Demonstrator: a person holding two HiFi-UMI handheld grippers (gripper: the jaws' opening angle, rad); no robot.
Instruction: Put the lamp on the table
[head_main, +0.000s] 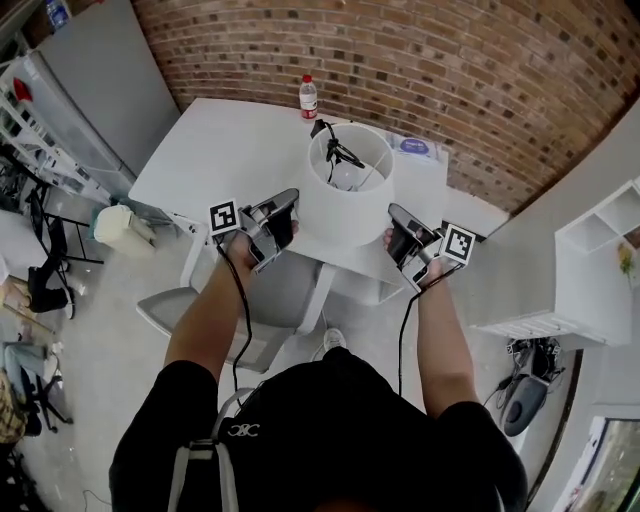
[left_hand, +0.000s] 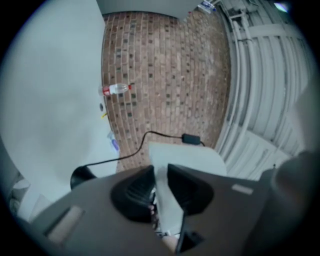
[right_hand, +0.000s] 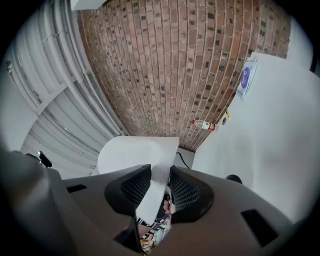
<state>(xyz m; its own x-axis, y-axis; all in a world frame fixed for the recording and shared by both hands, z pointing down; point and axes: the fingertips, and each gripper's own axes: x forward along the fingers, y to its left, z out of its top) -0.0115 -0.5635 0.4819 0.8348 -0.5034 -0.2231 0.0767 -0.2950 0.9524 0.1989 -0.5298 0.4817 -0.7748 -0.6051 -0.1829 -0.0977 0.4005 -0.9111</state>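
A white drum lampshade (head_main: 345, 190) of the lamp hangs above the near edge of the white table (head_main: 220, 150), carried between both grippers. My left gripper (head_main: 290, 215) is shut on the shade's lower left rim (left_hand: 172, 165). On the other side my right gripper (head_main: 393, 225) is shut on the lower right rim (right_hand: 155, 172). The lamp's black fittings (head_main: 343, 155) show inside the shade. Its black base (left_hand: 82, 176) and black cord (left_hand: 150, 135) trail below toward the table.
A clear water bottle with a red label (head_main: 308, 97) stands at the table's far edge by the brick wall (head_main: 400, 50). A blue-printed packet (head_main: 414, 146) lies at the table's right. A grey chair (head_main: 260, 300) is below me, white shelves (head_main: 600, 260) to the right.
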